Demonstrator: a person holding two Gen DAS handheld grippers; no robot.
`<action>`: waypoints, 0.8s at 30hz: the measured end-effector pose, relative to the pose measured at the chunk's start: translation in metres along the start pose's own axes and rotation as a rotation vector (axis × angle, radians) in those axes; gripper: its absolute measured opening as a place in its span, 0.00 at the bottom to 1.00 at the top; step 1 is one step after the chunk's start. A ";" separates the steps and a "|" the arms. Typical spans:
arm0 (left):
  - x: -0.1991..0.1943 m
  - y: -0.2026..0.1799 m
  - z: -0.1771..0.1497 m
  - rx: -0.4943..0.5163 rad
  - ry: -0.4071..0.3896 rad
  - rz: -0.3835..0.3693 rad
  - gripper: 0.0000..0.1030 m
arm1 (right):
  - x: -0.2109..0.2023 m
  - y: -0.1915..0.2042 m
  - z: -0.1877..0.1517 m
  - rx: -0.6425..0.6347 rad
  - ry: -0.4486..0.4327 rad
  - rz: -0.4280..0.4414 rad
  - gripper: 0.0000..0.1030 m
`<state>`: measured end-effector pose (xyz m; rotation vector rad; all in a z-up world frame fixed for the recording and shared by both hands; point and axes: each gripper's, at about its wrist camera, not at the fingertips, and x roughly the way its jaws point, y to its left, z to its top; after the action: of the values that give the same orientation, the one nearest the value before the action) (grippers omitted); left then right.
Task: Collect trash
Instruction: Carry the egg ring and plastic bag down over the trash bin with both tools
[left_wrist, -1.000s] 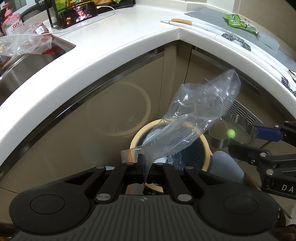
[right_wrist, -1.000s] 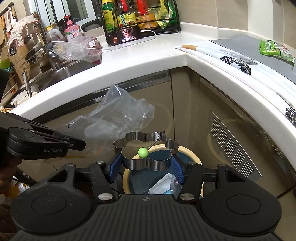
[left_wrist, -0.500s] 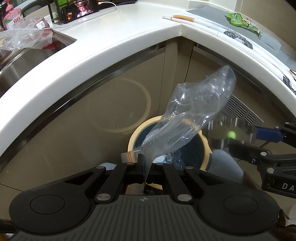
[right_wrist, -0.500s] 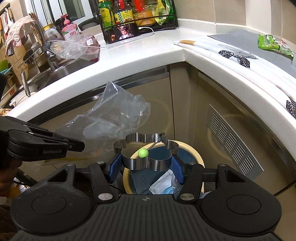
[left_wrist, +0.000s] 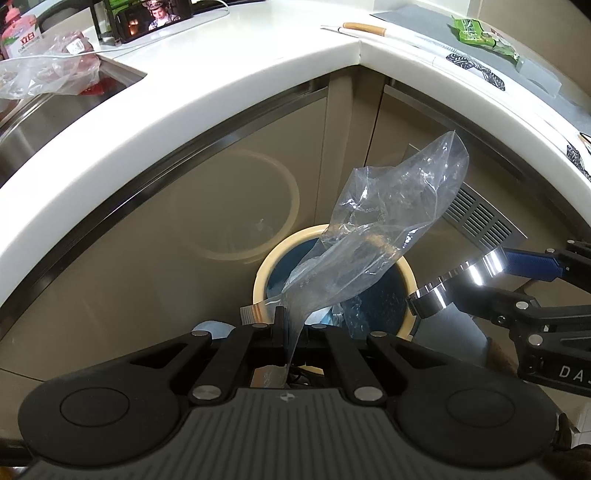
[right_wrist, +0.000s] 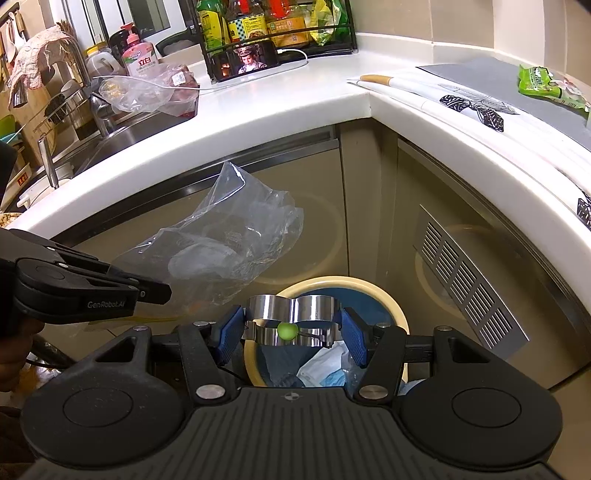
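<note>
My left gripper (left_wrist: 281, 322) is shut on the corner of a clear plastic bag (left_wrist: 388, 229), which stands up over the round cream-rimmed trash bin (left_wrist: 266, 273). The bin has a dark liner and crumpled waste inside. My right gripper (right_wrist: 291, 328) is shut on a flower-shaped metal mould (right_wrist: 291, 308) with a small green knob (right_wrist: 287, 330), held over the bin (right_wrist: 369, 291). The right wrist view shows the left gripper (right_wrist: 162, 291) at the left, with the bag (right_wrist: 229, 254) rising from it. In the left wrist view the right gripper (left_wrist: 491, 280) holds the mould (left_wrist: 439, 295) beside the bin's right rim.
A curved white counter (right_wrist: 295, 96) wraps above the bin, with beige cabinet doors and a vent grille (right_wrist: 469, 280) behind it. On the counter are a phone (right_wrist: 247, 62), a green packet (right_wrist: 543, 83) and a bagged item (right_wrist: 147, 92) by the sink (left_wrist: 44, 122).
The metal mould has tipped between the right gripper's pads, from showing its open flower outline to standing nearly edge-on. Both grippers hold about the same spot over the bin.
</note>
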<state>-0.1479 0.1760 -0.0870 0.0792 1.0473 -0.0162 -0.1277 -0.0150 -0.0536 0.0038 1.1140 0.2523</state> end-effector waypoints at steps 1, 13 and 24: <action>0.001 0.000 0.000 0.000 0.002 0.000 0.00 | 0.000 0.000 0.000 0.001 0.001 0.001 0.58; 0.011 -0.001 0.003 -0.009 0.038 -0.012 0.00 | 0.006 0.000 -0.001 0.002 0.031 0.013 0.59; 0.022 -0.001 0.004 -0.009 0.068 -0.015 0.00 | 0.015 -0.003 0.002 0.009 0.069 0.026 0.59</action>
<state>-0.1339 0.1752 -0.1043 0.0641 1.1154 -0.0224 -0.1190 -0.0145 -0.0669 0.0177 1.1840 0.2721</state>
